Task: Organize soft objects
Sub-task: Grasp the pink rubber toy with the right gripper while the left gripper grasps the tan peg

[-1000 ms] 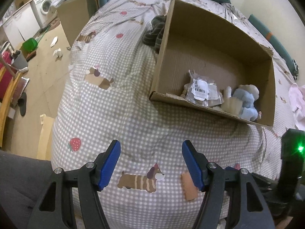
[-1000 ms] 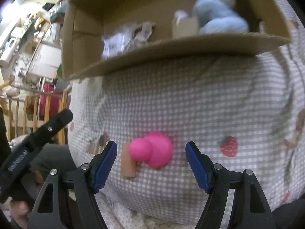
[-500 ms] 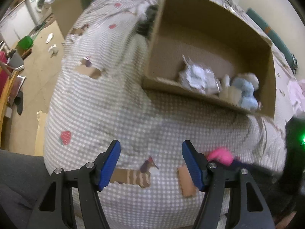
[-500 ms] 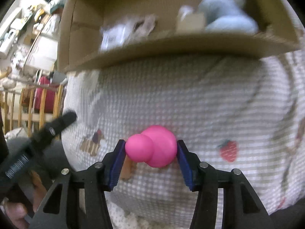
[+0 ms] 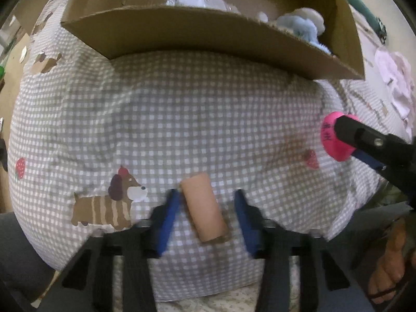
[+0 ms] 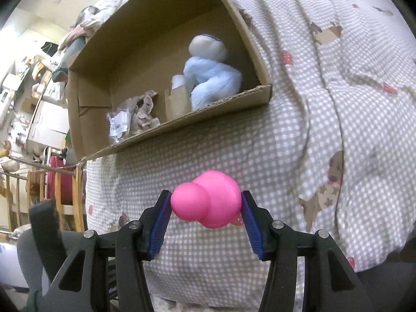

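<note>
My right gripper (image 6: 206,209) is shut on a pink squishy toy (image 6: 208,202) and holds it above the checked bedspread; the toy also shows in the left wrist view (image 5: 334,136). My left gripper (image 5: 206,208) is open, its blue pads on either side of a tan foam cylinder (image 5: 205,213) lying on the bedspread. A cardboard box (image 6: 166,127) sits further back on the bed. It holds a blue plush toy (image 6: 210,78) and a bagged soft item (image 6: 130,119). The box also shows in the left wrist view (image 5: 182,33).
The bed's checked cover (image 5: 182,119) has dog and strawberry prints. Pale pink cloth (image 5: 395,83) lies at the right. A wooden frame and red item (image 6: 54,182) stand left of the bed. My grey-clad legs are at the bed's near edge.
My right gripper closed on the pink toy and lifted it. My left gripper moved forward and down until its open fingers straddled the tan cylinder.
</note>
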`<state>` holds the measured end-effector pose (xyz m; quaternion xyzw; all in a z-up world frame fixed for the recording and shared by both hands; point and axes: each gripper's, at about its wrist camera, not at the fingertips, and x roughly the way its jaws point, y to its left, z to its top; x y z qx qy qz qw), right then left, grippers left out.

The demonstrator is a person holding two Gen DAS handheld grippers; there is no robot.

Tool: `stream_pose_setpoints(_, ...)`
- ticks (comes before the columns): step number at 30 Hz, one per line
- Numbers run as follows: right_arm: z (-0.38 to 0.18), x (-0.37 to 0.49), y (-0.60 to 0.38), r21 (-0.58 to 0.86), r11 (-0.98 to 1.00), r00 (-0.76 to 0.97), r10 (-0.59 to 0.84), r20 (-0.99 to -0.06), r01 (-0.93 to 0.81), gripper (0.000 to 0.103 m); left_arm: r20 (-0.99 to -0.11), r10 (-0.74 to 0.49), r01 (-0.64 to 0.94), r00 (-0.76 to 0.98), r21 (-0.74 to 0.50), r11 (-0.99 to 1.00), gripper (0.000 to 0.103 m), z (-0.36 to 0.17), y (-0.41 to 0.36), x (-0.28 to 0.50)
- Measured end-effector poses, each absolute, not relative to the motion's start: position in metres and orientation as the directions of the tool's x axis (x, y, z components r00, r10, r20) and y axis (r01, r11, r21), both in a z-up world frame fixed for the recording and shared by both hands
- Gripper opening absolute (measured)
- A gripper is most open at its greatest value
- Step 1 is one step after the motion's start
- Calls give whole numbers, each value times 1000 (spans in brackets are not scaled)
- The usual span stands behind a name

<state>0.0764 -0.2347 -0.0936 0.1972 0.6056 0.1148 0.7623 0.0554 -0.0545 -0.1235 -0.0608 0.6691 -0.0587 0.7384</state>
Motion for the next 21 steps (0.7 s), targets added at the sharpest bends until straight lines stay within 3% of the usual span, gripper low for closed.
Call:
stream_pose_setpoints(3,-93,74,-239,458,887,230,433,-872,66,56,-980,-167,3,104,-167,986,8,-124,-52,56)
stream_pose_setpoints(5,-91,72,-241,475,878,235,449,-862,62,56,-977,-180,6,110,-180,984,6,-120,-48,58)
stream_pose_setpoints(11,-89,75,-227,490,870,235,466,-853,52,56,-972,-117,-54,206,-131,990,5,-97,-16,61)
stream_pose_setpoints(21,-83,80,-203,516,857,232,504,-832,-11,56,-965,-114,-148,235,-152,977,5,-83,23,58)
